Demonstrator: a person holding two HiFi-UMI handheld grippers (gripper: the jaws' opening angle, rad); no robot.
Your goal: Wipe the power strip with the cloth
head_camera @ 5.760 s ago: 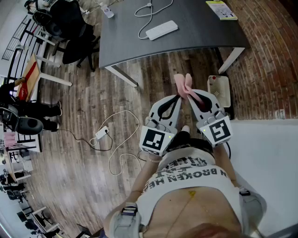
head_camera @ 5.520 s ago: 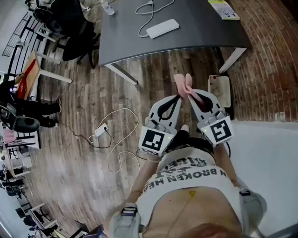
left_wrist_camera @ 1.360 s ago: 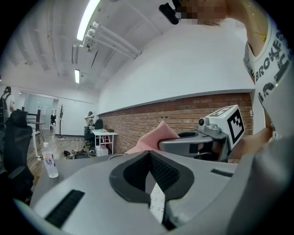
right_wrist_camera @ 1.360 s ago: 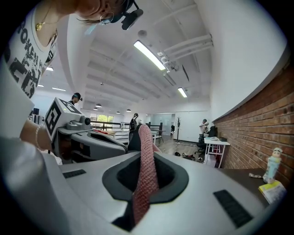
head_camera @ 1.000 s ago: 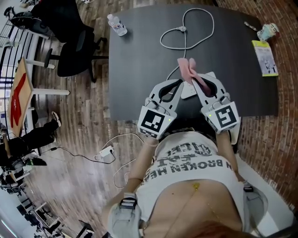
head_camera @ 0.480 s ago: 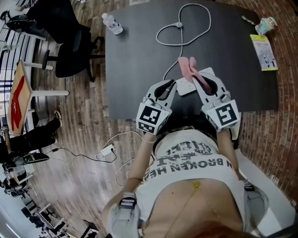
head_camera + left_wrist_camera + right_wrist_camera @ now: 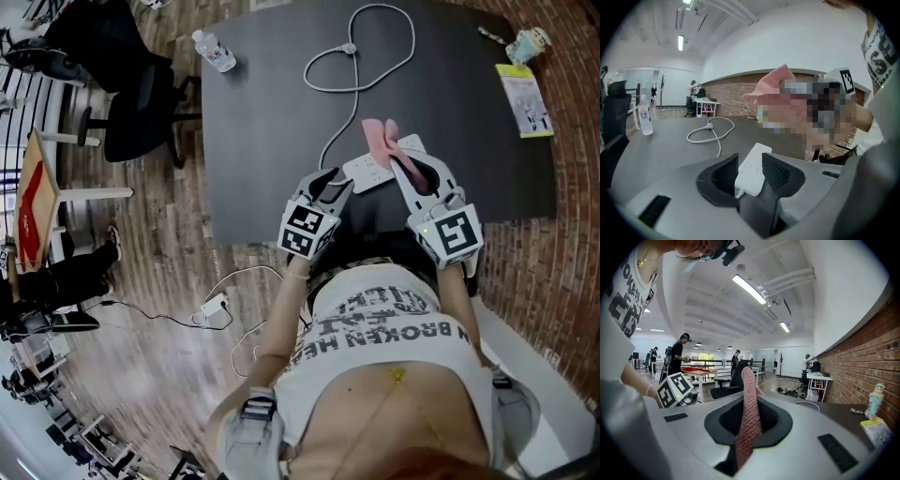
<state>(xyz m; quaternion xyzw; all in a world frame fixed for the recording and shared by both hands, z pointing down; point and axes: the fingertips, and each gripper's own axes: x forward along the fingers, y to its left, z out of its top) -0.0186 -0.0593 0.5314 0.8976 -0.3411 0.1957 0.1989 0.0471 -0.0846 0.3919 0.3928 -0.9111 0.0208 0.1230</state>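
Note:
A white power strip [image 7: 373, 169] lies on the dark grey table [image 7: 272, 141], with its white cable [image 7: 361, 47] looping away to the far side. My left gripper [image 7: 336, 185] is at the strip's near end. In the left gripper view its jaws are opening, and the end of the power strip [image 7: 753, 166] sits between them with a slight gap at the pads. My right gripper [image 7: 405, 161] is shut on a pink cloth [image 7: 379, 139], which sticks up above the strip. In the right gripper view the cloth [image 7: 747, 413] stands upright between the pads.
A water bottle [image 7: 214, 52] stands at the table's far left corner. A yellow booklet [image 7: 525, 98] and a small figurine [image 7: 525, 42] lie at the far right. An office chair [image 7: 131, 103] is left of the table, and another power strip [image 7: 214, 305] lies on the wooden floor.
I have come up to the table. My left gripper has dropped to the strip's near end and its jaws have parted around it. The right gripper still holds the cloth.

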